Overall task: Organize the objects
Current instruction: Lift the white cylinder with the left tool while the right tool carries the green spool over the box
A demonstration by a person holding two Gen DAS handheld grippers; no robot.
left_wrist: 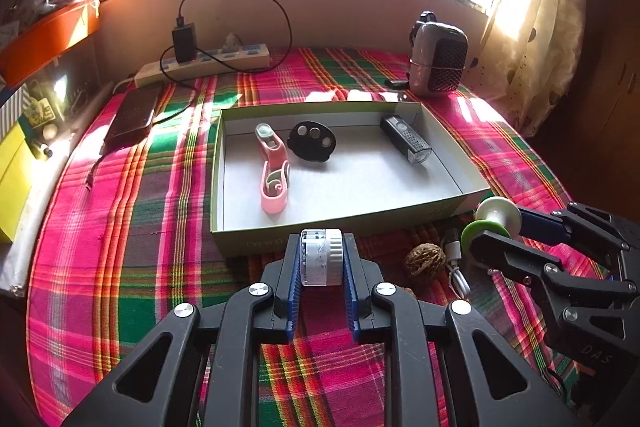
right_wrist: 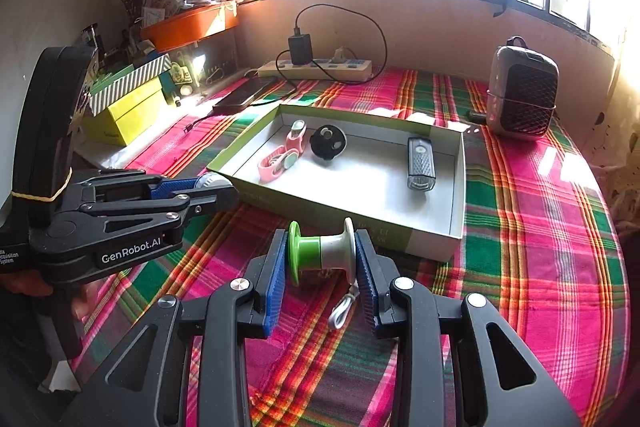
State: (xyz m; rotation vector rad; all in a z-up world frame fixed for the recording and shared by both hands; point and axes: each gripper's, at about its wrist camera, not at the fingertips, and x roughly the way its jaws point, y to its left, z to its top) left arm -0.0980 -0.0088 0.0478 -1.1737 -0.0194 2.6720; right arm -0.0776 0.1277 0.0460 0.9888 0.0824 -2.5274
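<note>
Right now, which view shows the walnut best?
Left wrist view: the walnut lies in plain sight on the plaid cloth, right of the left tongs. In the right wrist view it is not visible; the held spool may cover it.

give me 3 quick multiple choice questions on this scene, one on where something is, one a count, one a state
1. Where is the walnut?
A. in the box
B. on the plaid cloth in front of the box
C. on the power strip

2. How many things lie in the open box?
A. one
B. three
C. five

3. What is the right gripper doing?
A. hanging open
B. shut on a green and white spool
C. shut on the bike light

Key: 1 B, it lies on the plaid cloth by the near wall. 2 B, pink clip, black disc, bike light. 3 B, its pads press the green and white spool at both ends.
</note>
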